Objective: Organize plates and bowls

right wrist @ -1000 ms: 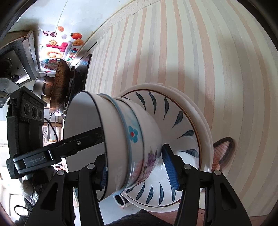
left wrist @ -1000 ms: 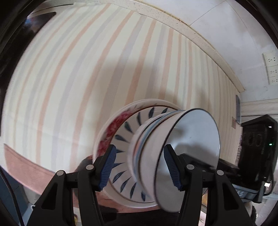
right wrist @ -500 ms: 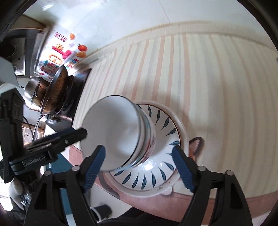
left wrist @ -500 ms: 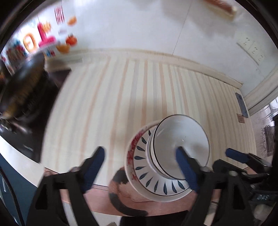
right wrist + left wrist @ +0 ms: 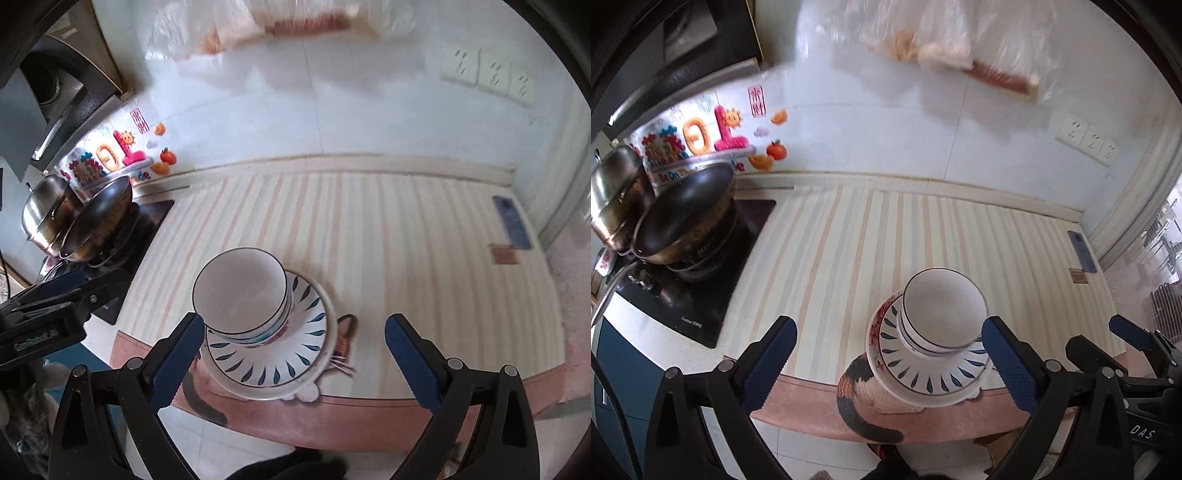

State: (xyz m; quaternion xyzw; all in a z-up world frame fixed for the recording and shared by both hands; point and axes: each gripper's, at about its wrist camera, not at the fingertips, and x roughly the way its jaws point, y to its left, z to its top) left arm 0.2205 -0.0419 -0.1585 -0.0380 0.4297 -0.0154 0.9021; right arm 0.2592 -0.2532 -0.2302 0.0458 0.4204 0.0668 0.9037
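A stack of white bowls (image 5: 942, 314) sits on stacked plates, the top one with blue leaf marks (image 5: 923, 373), near the front edge of the striped counter mat. The stack also shows in the right wrist view, bowls (image 5: 240, 295) on plates (image 5: 273, 362). My left gripper (image 5: 890, 358) is open and empty, pulled back above and in front of the stack. My right gripper (image 5: 295, 358) is open and empty too, likewise back from the stack. The right gripper's blue pads (image 5: 1128, 332) show at the right of the left wrist view.
A black cooktop (image 5: 701, 273) with a wok (image 5: 683, 214) and a steel pot (image 5: 613, 184) stands at the left. A phone (image 5: 511, 221) and a small card (image 5: 504, 254) lie at the mat's right. The tiled wall (image 5: 923, 129) with sockets (image 5: 1086, 138) is behind.
Both grippers opened, let go of the bowl stack and drew back and up. The stack now stands on the plates.
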